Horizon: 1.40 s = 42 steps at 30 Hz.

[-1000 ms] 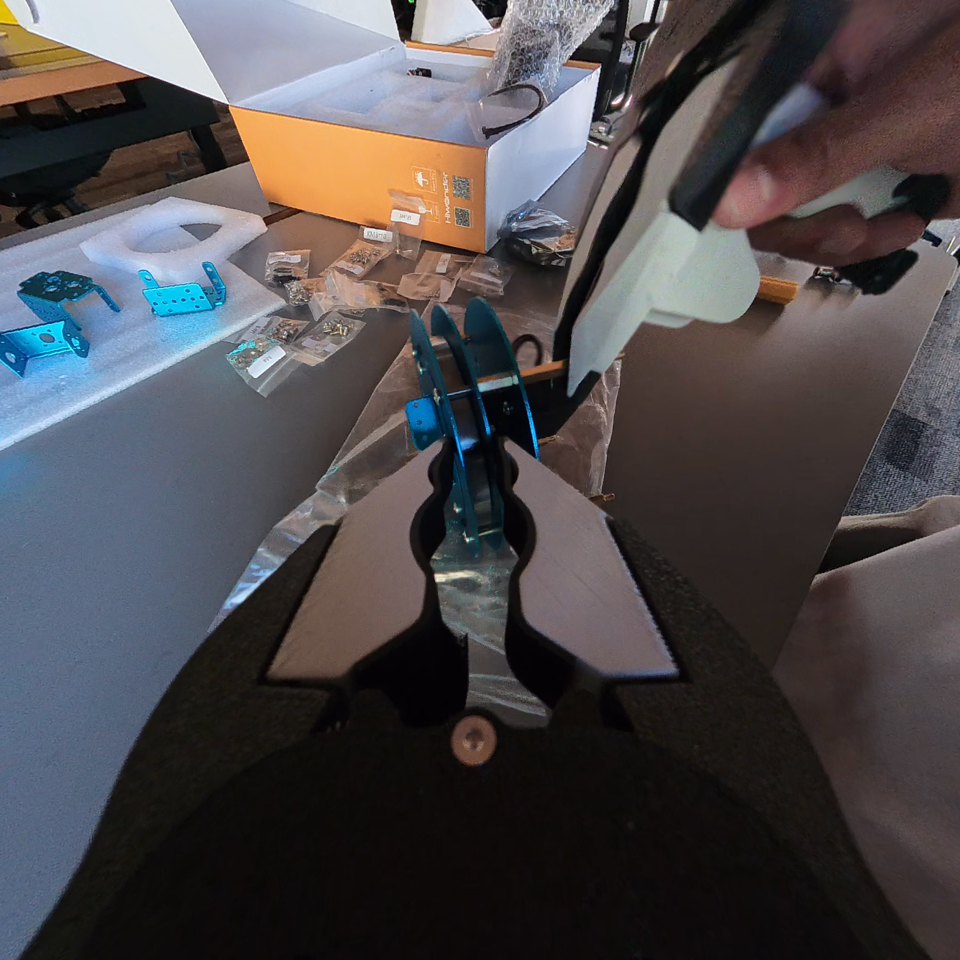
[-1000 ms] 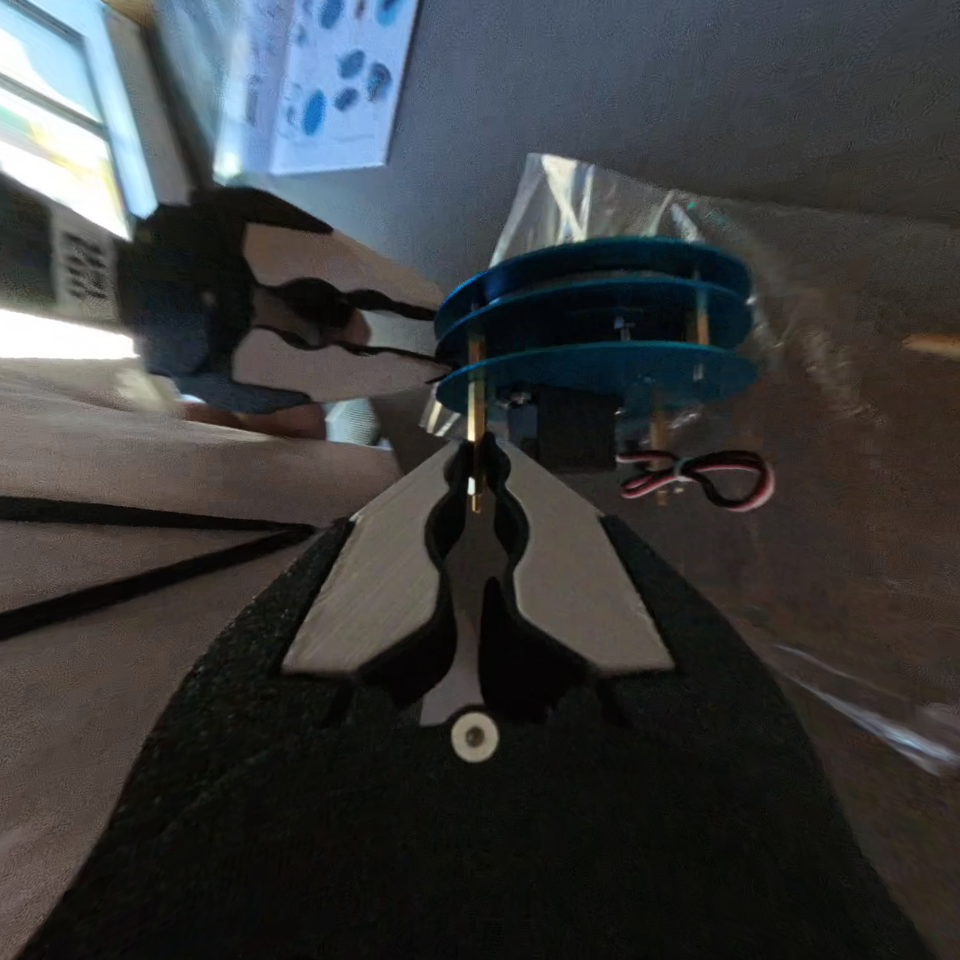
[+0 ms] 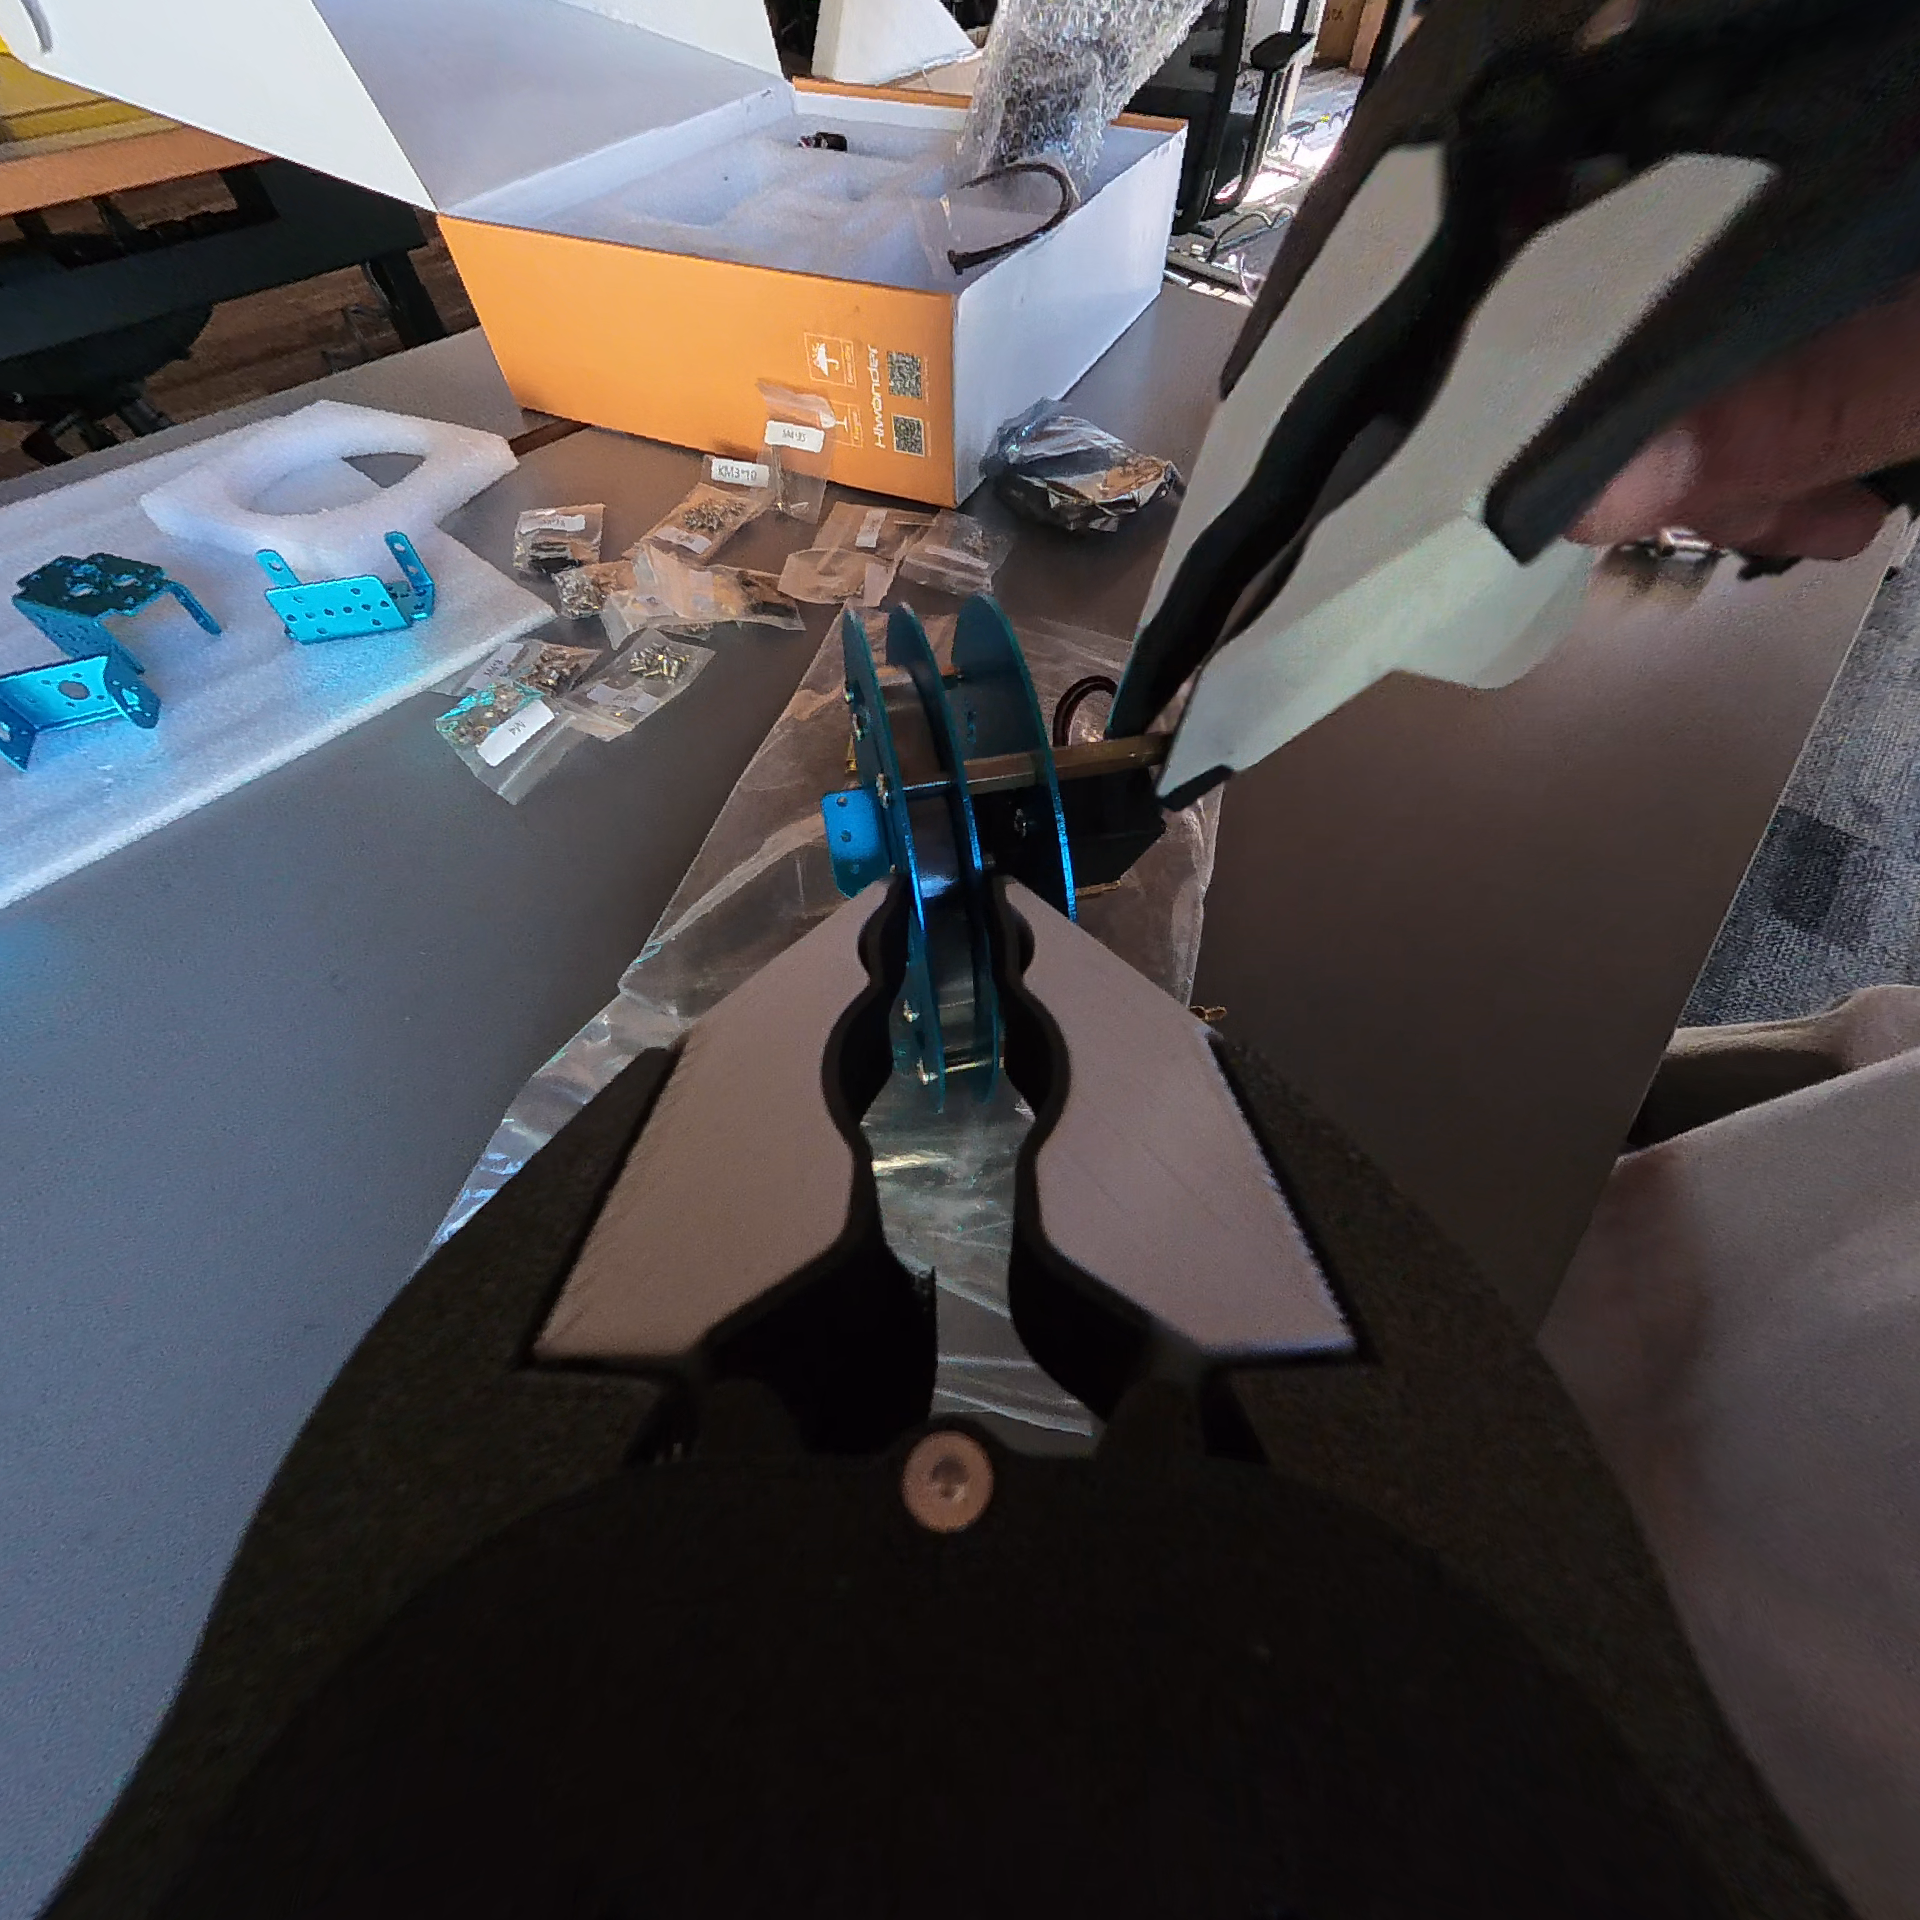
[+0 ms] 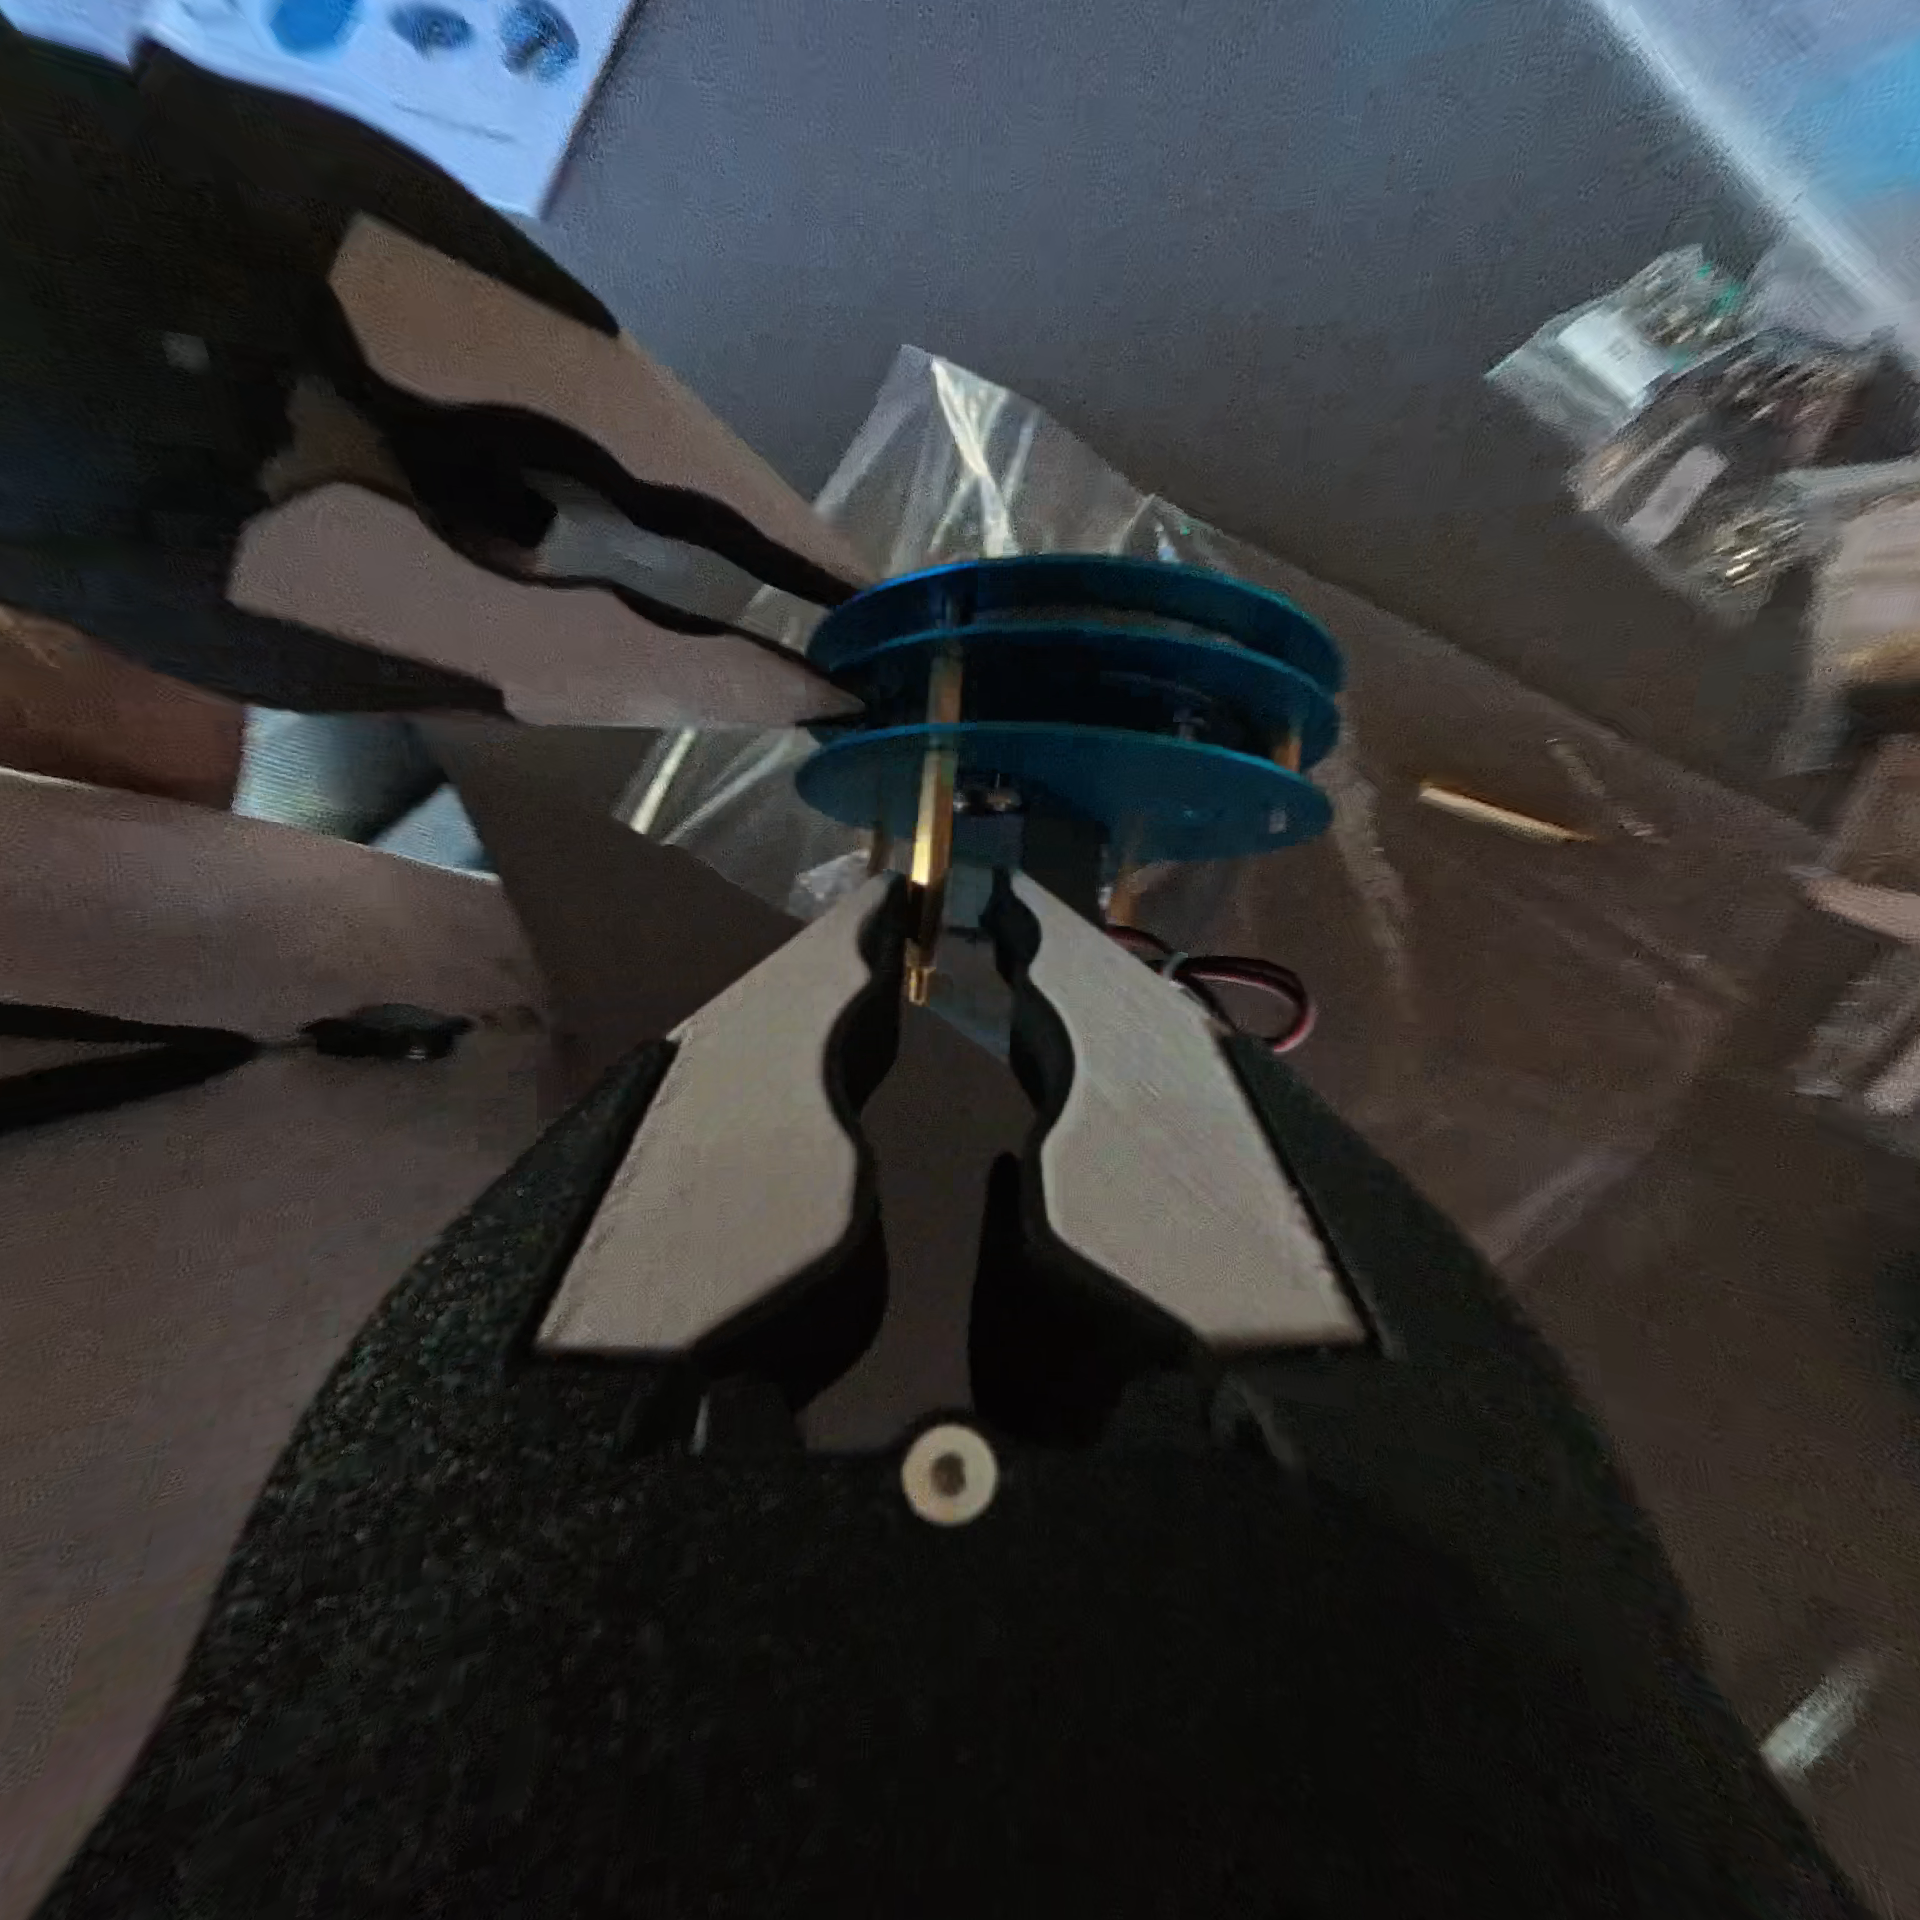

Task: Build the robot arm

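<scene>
A blue assembly of three round metal discs (image 3: 1013, 717) joined by brass standoffs lies on its side on a clear plastic bag (image 3: 727, 935). My left gripper (image 3: 951, 914) is shut on the rims of two of its discs. In the right wrist view the assembly (image 4: 1070, 800) shows with the left gripper (image 4: 842, 665) gripping it from the left. My right gripper (image 4: 948, 899) is open, and a brass standoff (image 4: 928, 883) sits between its fingers against the left one. In the left wrist view the right gripper (image 3: 1153, 748) reaches that standoff (image 3: 1091, 750) from the upper right. Red, black and white wires (image 4: 1247, 997) hang off the assembly.
An open orange and white box (image 3: 707, 312) stands at the back. Small bags of screws (image 3: 623, 623) and a dark bag (image 3: 1081, 468) lie before it. Blue brackets (image 3: 343, 613) rest on white foam at the left. The table edge and a person's clothed leg (image 3: 1766, 1247) are at the right.
My right gripper's fingers have spread wider around the brass standoff, and its view has shifted and blurred. The left gripper keeps its hold on the discs.
</scene>
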Each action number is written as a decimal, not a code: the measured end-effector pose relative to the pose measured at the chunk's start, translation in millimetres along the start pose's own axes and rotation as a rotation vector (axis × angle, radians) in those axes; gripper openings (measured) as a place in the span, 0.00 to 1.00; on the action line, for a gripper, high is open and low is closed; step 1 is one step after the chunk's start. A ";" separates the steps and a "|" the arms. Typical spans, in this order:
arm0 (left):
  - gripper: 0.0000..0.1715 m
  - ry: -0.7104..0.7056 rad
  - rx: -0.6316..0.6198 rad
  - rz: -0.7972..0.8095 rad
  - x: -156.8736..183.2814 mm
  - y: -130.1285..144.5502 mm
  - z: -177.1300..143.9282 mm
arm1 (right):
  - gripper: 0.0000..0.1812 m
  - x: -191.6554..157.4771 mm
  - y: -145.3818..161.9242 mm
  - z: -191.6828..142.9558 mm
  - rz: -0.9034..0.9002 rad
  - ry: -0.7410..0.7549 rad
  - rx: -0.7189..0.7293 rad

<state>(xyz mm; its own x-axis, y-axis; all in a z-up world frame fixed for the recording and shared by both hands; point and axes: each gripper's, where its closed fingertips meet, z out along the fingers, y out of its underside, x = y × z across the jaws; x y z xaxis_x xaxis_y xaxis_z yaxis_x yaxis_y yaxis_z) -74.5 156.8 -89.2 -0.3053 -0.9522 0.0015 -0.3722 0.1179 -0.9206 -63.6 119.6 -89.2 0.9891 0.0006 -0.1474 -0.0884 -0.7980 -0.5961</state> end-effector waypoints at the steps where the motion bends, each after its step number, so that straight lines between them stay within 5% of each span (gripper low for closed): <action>1: 0.08 0.003 0.000 -0.002 -0.2 -0.3 0.2 | 0.08 1.8 1.0 -1.1 -0.078 0.082 -0.014; 6: 0.08 0.005 -0.003 0.012 0.0 -0.9 1.3 | 0.03 2.8 1.5 2.7 -0.271 0.245 -0.090; 11: 0.08 -0.005 0.003 0.012 0.9 1.3 1.6 | 0.02 -12.6 0.5 2.6 0.384 -0.389 -0.026; 13: 0.08 -0.008 -0.001 0.018 0.6 1.2 2.5 | 0.02 -16.2 0.3 1.7 0.509 -0.536 -0.010; 27: 0.11 0.024 0.034 -0.033 -19.2 -15.2 -21.7 | 0.02 -25.0 -36.6 -2.4 0.591 -0.931 -0.015; 34: 0.12 0.054 -0.041 -0.037 -24.6 -6.0 -16.5 | 0.02 -10.3 -33.0 11.8 0.543 -0.960 -0.065; 42: 0.15 0.336 -0.137 -0.071 -18.8 -30.4 24.8 | 0.02 40.8 -13.2 7.6 0.325 -0.837 -0.041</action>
<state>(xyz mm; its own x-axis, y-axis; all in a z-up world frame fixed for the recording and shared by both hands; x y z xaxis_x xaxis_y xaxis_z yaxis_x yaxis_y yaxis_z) -35.7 164.1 -70.9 -0.5365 -0.8167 0.2128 -0.5102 0.1130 -0.8526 -23.0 134.7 -93.4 0.5051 0.1971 -0.8402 -0.3290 -0.8561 -0.3986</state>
